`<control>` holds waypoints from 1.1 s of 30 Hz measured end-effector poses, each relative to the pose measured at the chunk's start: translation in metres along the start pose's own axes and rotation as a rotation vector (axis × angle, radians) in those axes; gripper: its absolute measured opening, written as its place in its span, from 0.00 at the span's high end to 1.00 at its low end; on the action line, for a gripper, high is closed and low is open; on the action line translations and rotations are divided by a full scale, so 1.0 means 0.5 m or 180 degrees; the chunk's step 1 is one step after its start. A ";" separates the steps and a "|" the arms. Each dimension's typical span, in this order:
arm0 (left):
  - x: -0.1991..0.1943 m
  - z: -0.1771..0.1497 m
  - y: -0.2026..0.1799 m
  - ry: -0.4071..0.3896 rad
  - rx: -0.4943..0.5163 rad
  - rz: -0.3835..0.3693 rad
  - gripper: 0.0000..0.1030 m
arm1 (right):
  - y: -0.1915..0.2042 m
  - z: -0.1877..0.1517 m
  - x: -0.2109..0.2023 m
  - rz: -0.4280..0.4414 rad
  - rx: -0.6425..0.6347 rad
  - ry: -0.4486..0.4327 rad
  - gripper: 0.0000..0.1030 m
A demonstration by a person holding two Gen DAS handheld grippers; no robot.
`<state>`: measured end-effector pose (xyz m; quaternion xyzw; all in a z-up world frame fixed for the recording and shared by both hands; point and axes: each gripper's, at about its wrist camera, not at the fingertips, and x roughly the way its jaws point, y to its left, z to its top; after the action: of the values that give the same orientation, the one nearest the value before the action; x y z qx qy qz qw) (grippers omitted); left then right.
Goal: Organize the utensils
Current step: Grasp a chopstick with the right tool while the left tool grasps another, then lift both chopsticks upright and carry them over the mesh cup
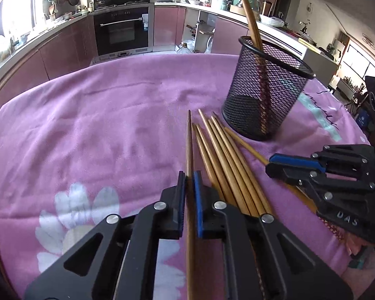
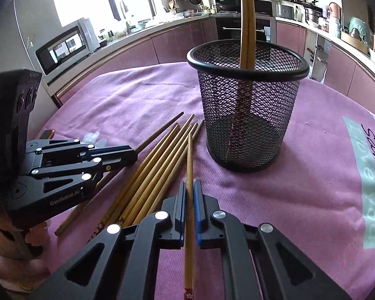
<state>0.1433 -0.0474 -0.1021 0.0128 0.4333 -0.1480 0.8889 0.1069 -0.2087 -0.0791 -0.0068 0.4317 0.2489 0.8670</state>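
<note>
While each hand-held gripper, left and right, is clamped on one thin, stiff, slippery chopstick lying beside the mesh holder on the table, you should grip mid-shaft and lift evenly.

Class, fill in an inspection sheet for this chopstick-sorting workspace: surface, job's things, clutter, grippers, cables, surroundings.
Surface: pink cloth with flower print and lettering, wrinkled.
Job's things: black mesh holder upright, two chopsticks standing in it; loose chopsticks bunched on the cloth beside it.
Clutter: nothing seen.
Grippers: left gripper shut on one chopstick; right gripper shut on another chopstick.
Cables: nothing seen.
Surroundings: kitchen with pink cabinets, built-in oven, crowded worktops, bright windows.
</note>
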 end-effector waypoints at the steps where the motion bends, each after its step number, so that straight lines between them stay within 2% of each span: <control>1: -0.005 -0.004 0.000 0.0001 -0.0003 -0.0022 0.93 | 0.001 -0.001 -0.002 0.0026 -0.0005 0.0005 0.95; 5: -0.017 -0.022 -0.004 0.0052 -0.0001 -0.0145 0.93 | 0.007 -0.004 -0.001 0.0074 -0.0048 0.0035 0.95; 12: -0.024 -0.038 -0.008 0.0096 0.0111 -0.0187 0.90 | 0.008 -0.005 0.011 0.0048 -0.0099 0.0112 0.92; 17: -0.019 -0.034 -0.010 0.0108 0.0193 -0.0202 0.85 | 0.009 -0.005 0.014 0.0053 -0.0107 0.0105 0.93; 21: -0.011 -0.025 -0.013 0.0112 0.0229 -0.0190 0.86 | 0.013 -0.003 0.015 0.0037 -0.0115 0.0092 0.95; 23: -0.010 -0.022 -0.010 0.0119 0.0184 -0.0184 0.87 | 0.011 -0.005 0.012 0.0040 -0.0105 0.0076 0.95; 24: -0.009 -0.021 -0.009 0.0120 0.0168 -0.0165 0.92 | 0.010 -0.005 0.011 0.0045 -0.0101 0.0068 0.95; 25: -0.009 -0.020 -0.008 0.0115 0.0144 -0.0135 0.92 | 0.010 -0.005 0.008 0.0055 -0.0094 0.0053 0.95; 33: -0.035 -0.022 -0.001 0.0047 0.0066 -0.0201 0.93 | 0.008 -0.002 -0.054 0.0167 -0.0103 -0.0204 0.95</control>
<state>0.1246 -0.0420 -0.0952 0.0093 0.4386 -0.1804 0.8804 0.0910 -0.2168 -0.0588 -0.0015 0.3997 0.2787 0.8733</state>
